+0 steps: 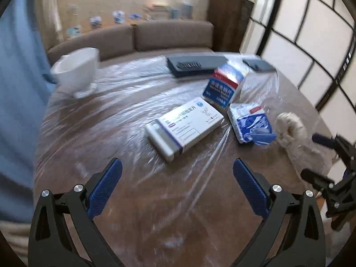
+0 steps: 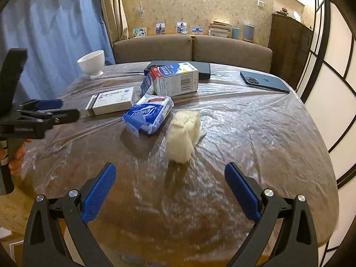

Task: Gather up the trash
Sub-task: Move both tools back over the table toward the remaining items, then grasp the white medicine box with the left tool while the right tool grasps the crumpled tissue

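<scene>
Both tongs, left (image 1: pixel 178 173) and right (image 2: pixel 170 178), spread wide, empty. Crumpled tissue wad (image 2: pixel 183 133) on plastic-covered surface (image 2: pixel 255 133), just right of torn tissue pack (image 2: pixel 148 114); medicine boxes (image 2: pixel 111 100) behind. Plastic probably eases cleanup.

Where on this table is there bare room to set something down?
Free: the near stretch of the table in front of the crumpled tissue, and the right side below the phone. Crowded: the middle, around the medicine box, tissue pack and carton.
</scene>
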A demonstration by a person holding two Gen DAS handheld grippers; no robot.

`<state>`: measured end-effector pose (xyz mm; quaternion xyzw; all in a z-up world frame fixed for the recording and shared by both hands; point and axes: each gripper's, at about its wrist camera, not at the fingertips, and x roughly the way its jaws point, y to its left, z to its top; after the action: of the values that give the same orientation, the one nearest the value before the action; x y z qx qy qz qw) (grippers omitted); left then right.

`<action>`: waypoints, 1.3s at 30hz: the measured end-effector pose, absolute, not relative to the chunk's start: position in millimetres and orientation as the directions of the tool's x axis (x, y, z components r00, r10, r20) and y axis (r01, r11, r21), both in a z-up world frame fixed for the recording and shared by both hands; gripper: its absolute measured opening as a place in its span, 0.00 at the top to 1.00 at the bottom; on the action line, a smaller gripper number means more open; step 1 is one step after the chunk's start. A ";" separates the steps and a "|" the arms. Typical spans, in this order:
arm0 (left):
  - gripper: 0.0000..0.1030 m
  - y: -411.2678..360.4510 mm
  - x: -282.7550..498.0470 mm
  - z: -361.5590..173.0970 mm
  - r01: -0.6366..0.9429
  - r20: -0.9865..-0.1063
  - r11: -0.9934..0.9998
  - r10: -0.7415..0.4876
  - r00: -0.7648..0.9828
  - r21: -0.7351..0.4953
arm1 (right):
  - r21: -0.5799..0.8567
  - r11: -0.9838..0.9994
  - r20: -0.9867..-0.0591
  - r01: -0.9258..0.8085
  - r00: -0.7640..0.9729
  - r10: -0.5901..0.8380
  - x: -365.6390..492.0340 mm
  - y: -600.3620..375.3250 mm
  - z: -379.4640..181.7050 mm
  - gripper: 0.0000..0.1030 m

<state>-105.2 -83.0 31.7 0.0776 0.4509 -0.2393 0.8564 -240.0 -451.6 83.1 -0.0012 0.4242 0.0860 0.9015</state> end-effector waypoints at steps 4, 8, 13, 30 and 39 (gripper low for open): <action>0.02 -93.0 -80.2 21.0 0.519 -0.827 0.853 -0.328 0.457 -0.052 | 0.102 0.988 -0.770 -0.117 0.619 0.153 -223.7 -455.7 78.6 0.06; 0.02 -99.2 -61.7 15.6 0.561 -0.832 0.825 -0.353 0.428 -0.061 | 0.126 0.988 -0.778 -0.090 0.609 0.155 -210.3 -458.8 72.2 0.08; 0.02 -110.6 -51.6 8.2 0.639 -0.841 0.768 -0.373 0.392 -0.042 | 0.125 0.989 -0.788 -0.084 0.597 0.150 -199.8 -458.2 66.9 0.16; 0.36 -125.2 -56.1 12.1 0.742 -0.819 0.670 -0.420 0.391 0.011 | 0.116 0.988 -0.801 -0.098 0.580 0.151 -185.5 -454.2 58.6 0.46; 0.46 -124.4 -71.0 18.9 0.719 -0.793 0.696 -0.436 0.426 0.004 | 0.150 0.983 -0.785 -0.106 0.591 0.183 -191.5 -458.9 60.5 0.68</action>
<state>-71.0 -124.4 18.9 0.1738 0.4061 -0.3493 0.8263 -191.5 -458.9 60.5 0.0435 0.4447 0.0811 0.8909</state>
